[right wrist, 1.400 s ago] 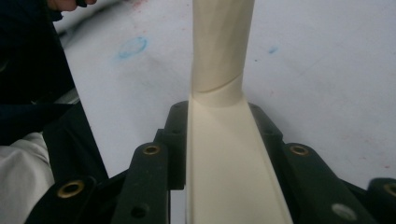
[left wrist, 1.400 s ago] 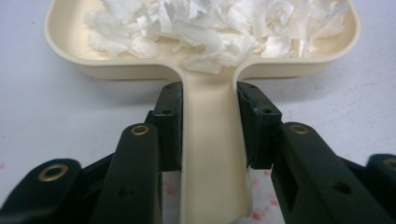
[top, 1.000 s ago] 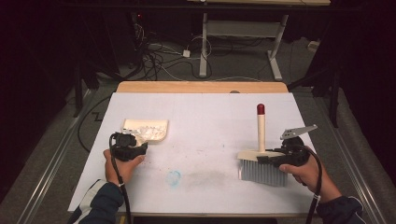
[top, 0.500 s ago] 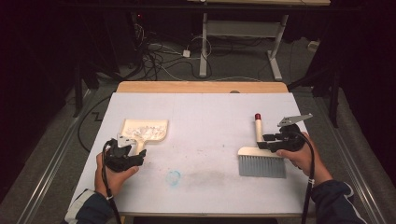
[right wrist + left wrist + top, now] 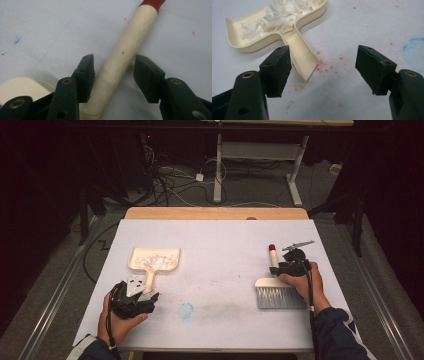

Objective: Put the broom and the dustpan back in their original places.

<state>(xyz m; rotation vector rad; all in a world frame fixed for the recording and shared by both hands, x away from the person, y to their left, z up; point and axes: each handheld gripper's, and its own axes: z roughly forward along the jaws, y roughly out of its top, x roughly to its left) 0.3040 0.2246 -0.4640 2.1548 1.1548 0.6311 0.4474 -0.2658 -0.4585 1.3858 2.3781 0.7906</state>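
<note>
The dustpan (image 5: 154,259) lies flat on the left half of the table (image 5: 220,245), loaded with white paper scraps (image 5: 279,15), its handle pointing back toward the person. The left gripper (image 5: 135,296) sits just beyond the handle's end; its jaws have just been opening and now stand spread, with nothing between them. The brush (image 5: 278,290) lies on the right half, its handle's long axis running away from the person, red cap farthest. The right gripper (image 5: 113,75) straddles that handle, its jaws slightly apart from the wood and gripping nothing.

The left gripper view shows the dustpan handle (image 5: 303,58) off-centre, beside the left jaw. The high view shows both tools well apart.
</note>
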